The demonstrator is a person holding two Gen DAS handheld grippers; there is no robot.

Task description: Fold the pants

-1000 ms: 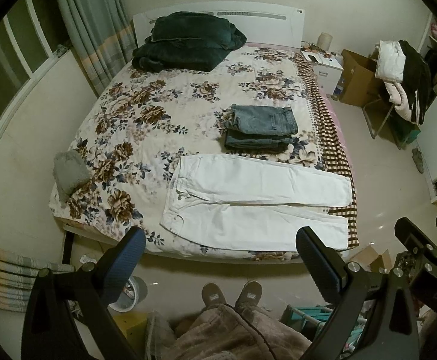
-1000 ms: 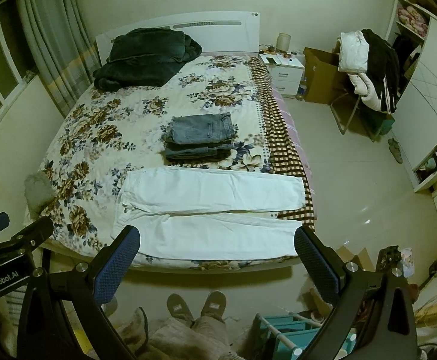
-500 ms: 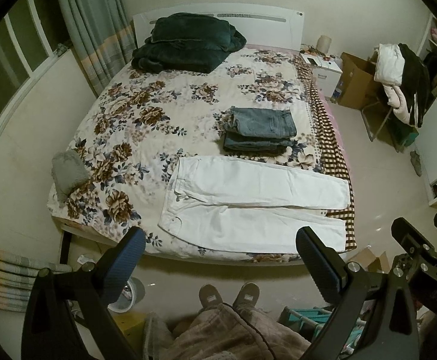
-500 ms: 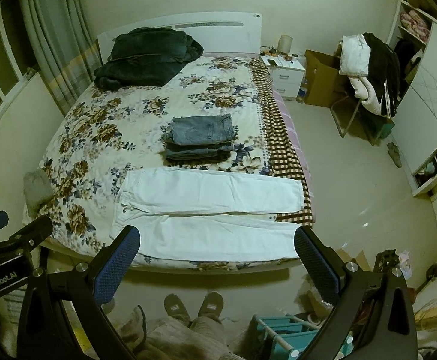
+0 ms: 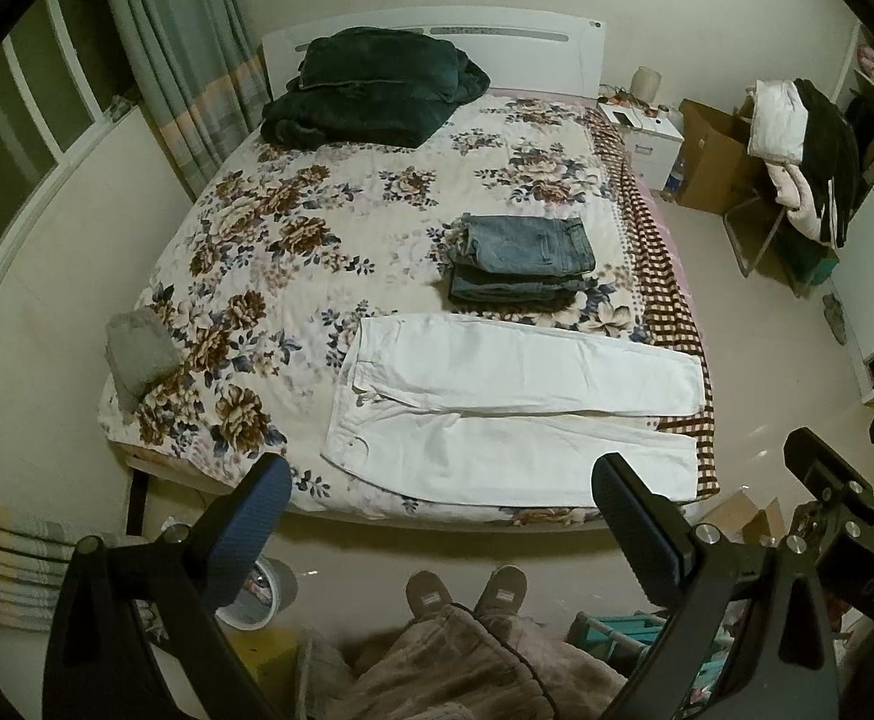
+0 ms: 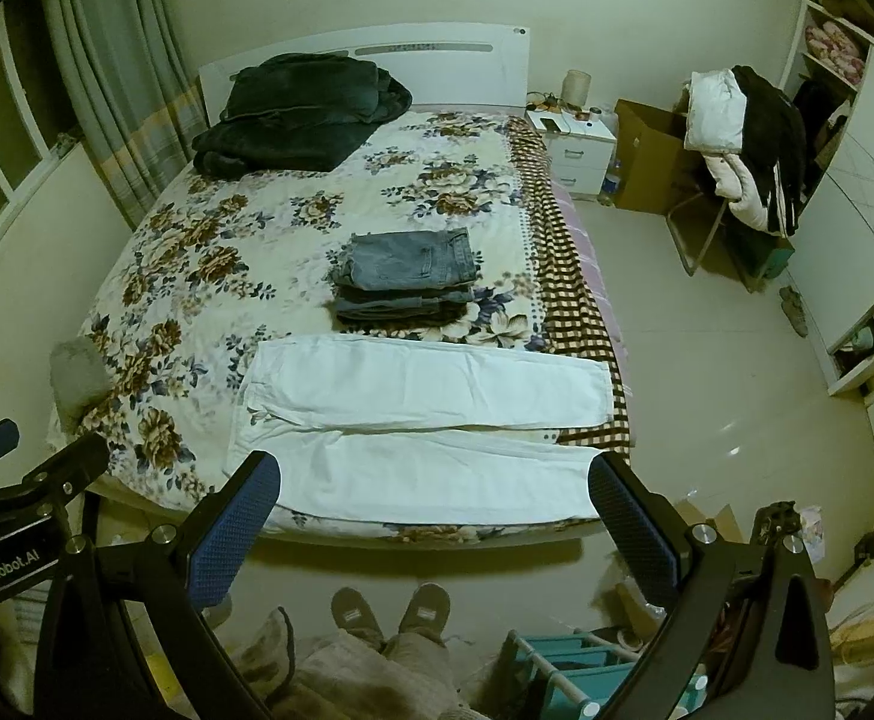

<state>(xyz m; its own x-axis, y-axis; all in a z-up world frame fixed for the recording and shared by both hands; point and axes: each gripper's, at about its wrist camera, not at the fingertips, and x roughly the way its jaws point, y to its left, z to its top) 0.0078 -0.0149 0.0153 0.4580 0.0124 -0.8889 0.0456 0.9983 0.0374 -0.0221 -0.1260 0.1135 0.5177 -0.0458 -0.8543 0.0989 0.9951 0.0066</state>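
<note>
White pants (image 5: 508, 408) (image 6: 419, 420) lie spread flat across the near end of the floral bed (image 5: 293, 228) (image 6: 209, 240), waist to the left, both legs running to the right. Behind them sits a stack of folded blue jeans (image 5: 523, 258) (image 6: 407, 276). My left gripper (image 5: 442, 510) hangs open above the floor in front of the bed's near edge, holding nothing. My right gripper (image 6: 437, 510) is likewise open and empty, short of the pants. The right gripper's body (image 5: 844, 510) shows at the right of the left wrist view.
A dark green blanket (image 5: 371, 90) lies by the headboard and a grey folded cloth (image 5: 137, 348) on the bed's left corner. The person's slippered feet (image 6: 392, 606) stand on the floor before the bed. Right of it are a nightstand (image 6: 574, 144), a cardboard box (image 6: 652, 150) and a clothes-laden chair (image 6: 742, 138).
Both views have drifted very slightly backward and upward from the bed; the pants and jeans have not moved, and both grippers stay open.
</note>
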